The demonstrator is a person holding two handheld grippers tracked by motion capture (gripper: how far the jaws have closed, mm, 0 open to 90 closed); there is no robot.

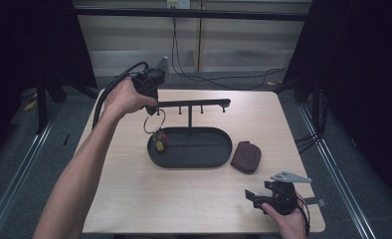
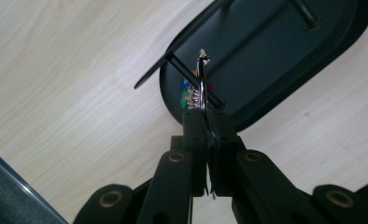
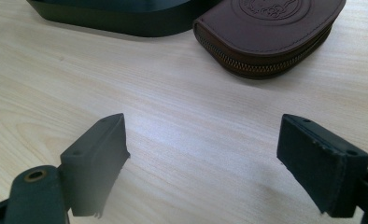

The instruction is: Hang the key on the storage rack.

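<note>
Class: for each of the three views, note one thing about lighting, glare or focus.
High view: the table is evenly lit, its surroundings dark. Left gripper view: glare glints off the key ring, the near fingers look soft. Right gripper view: the brown zip pouch is sharp, with soft sheen on the wood.
</note>
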